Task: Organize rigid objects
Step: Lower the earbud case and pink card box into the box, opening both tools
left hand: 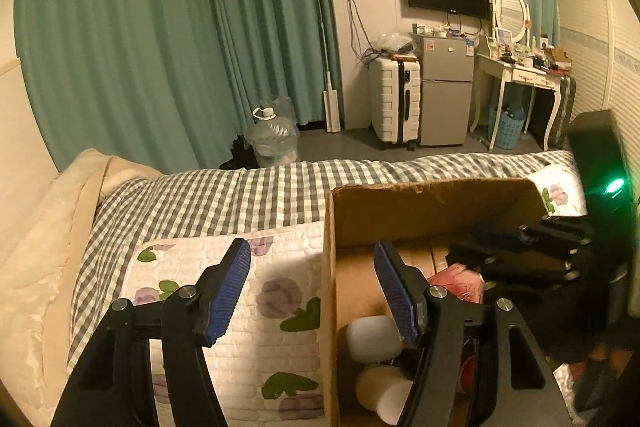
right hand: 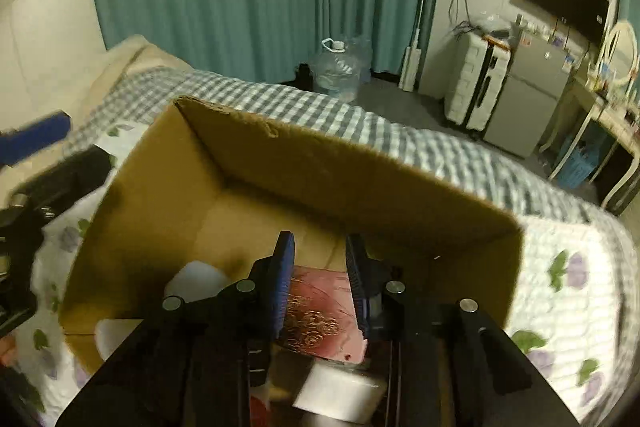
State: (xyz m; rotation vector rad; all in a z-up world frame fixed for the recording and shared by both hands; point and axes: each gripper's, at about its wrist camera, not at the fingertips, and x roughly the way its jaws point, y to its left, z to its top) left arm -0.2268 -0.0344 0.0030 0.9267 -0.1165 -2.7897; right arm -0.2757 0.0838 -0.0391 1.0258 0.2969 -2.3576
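Note:
A brown cardboard box (left hand: 432, 207) stands on the bed; it also shows in the right wrist view (right hand: 320, 163). Inside lie a pink box (right hand: 320, 311), white cups (left hand: 374, 339) and other items. My left gripper (left hand: 312, 275) is open and empty, straddling the box's left wall. My right gripper (right hand: 320, 267) is over the box interior, jaws on either side of the pink box's far end; whether they press it I cannot tell. The right gripper also shows in the left wrist view (left hand: 520, 247).
The box sits on a floral quilted mat (left hand: 260, 307) over a checked bedspread (left hand: 240, 195). Beyond the bed are teal curtains, a water jug (left hand: 274, 141), a white suitcase (left hand: 394, 103), a small fridge and a dressing table.

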